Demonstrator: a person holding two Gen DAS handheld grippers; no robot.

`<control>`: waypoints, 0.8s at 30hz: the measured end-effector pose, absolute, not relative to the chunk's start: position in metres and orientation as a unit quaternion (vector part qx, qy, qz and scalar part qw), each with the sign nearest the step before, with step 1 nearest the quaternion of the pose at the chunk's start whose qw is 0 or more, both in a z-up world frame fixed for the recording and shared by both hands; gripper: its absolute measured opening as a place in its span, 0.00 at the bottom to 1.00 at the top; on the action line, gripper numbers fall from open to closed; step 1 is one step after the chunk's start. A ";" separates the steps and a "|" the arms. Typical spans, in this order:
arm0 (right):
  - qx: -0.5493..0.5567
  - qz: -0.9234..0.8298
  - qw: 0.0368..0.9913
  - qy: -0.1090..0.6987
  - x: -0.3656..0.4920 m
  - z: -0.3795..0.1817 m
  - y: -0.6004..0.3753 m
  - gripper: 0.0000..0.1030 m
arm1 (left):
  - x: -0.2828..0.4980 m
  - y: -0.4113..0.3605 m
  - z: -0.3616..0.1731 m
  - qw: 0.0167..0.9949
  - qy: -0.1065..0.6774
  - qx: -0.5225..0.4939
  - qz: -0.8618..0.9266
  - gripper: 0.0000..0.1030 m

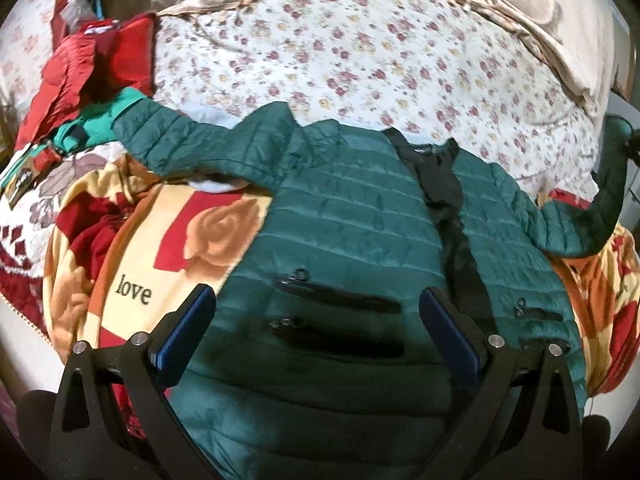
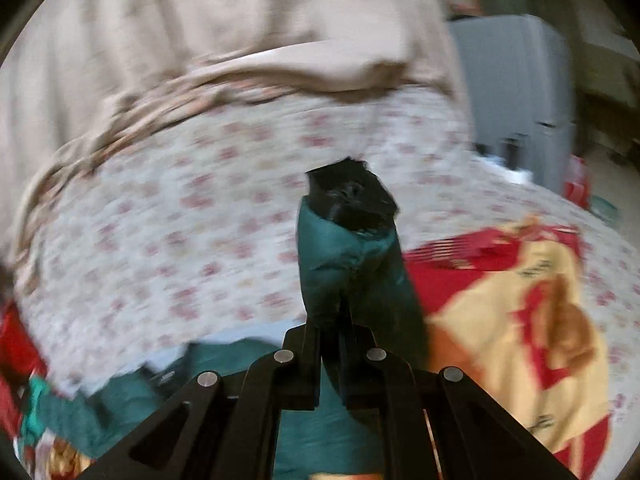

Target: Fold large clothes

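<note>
Green quilted jacket, puffer type, black lining, lying front-up and unzipped on the bed. Body spread over a patterned blanket bearing roses and the word "love"; collar end reaches onto the floral bedsheet.

Hidden or unclear: jacket hem is cut off by the lower edge of the left wrist view and partly covered by the black arms of the left hand-held gripper. Right wrist view is motion-blurred; sheet print and blanket lettering there are smeared. Grey boxy object at the upper right of that view cannot be identified.

Pockets: two zipped pockets on one front panel, one on the other; all closed, contents not visible.

Left hand-held gripper: blue-padded fingers wide apart, nothing between them, positioned over the lower front of the jacket.

Right hand-held gripper: fingers together, clamped on the jacket sleeve below its black cuff, which stands up beyond the fingertips.

View differences: left wrist view alone shows the whole jacket, the opposite sleeve stretched leftward, a heap of red garments and a teal item at the left, and the raised sleeve at the far right. Right wrist view alone shows the grip at close range. Beige cover appears in both.
</note>
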State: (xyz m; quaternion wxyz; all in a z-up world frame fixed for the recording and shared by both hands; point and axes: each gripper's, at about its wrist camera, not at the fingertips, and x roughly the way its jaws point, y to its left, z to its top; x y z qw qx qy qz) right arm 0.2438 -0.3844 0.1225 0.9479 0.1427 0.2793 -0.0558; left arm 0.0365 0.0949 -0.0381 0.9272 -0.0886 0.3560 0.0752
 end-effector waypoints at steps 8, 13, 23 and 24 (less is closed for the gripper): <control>0.087 0.118 0.934 0.325 0.262 0.089 -0.197 0.06 | 0.040 0.135 -0.039 0.938 0.313 -0.088 0.121 0.99; 0.056 0.175 0.908 0.377 0.276 0.036 -0.106 0.06 | 0.038 0.166 -0.046 0.938 0.296 -0.100 0.151 0.99; 0.008 0.185 0.857 0.481 0.297 -0.086 -0.013 0.06 | 0.041 0.204 -0.070 0.927 0.303 -0.123 0.184 0.99; 0.009 0.179 0.855 0.487 0.298 -0.093 -0.012 0.06 | 0.041 0.204 -0.070 0.927 0.303 -0.124 0.185 0.99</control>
